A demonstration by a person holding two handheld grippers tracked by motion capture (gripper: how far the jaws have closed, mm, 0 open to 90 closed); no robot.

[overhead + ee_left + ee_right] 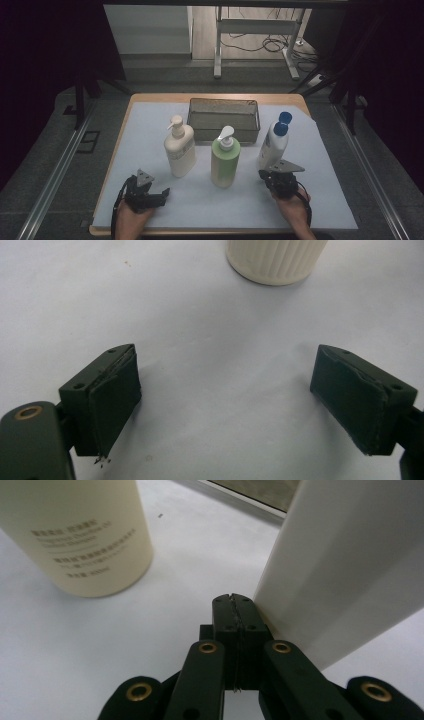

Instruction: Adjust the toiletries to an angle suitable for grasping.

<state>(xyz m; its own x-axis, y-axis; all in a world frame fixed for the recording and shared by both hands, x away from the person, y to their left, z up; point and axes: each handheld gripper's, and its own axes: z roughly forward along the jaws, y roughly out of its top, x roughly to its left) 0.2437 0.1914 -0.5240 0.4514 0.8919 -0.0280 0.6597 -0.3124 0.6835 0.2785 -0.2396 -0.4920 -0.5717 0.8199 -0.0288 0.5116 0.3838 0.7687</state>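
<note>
- my left gripper (162, 193) is down at about 7 o'clock on the white sheet (150, 145), jaws spread wide with just bare sheet between them; in the left gripper view the gripper (225, 400) has both pads (117, 400) facing each other across a big gap, holding nothing
- dead ahead at 12 o'clock in that view is the ribbed base of the cream pump bottle (275, 260); it's near but not touching; from the high view that bottle (180, 150) stands upright at roughly 1 o'clock from my left gripper
- my right gripper (264, 175) is over at 5 o'clock on the sheet; jaws pressed flat together, nothing pinched; in the right gripper view the gripper (234, 600) has its closed tip sitting right up against the bottom edge of the white bottle with the blue cap (350, 565), which looks tilted
- high view has that white bottle (274, 145) leaning, blue cap up toward 1 o'clock
- green pump bottle (225, 160) stands upright dead centre, between the other two; it's the pale cylinder (80, 535) at 10 o'clock in the right gripper view
- dark mesh basket (223, 106) sits behind the bottles at 12 o'clock, well apart from both my grippers
</note>
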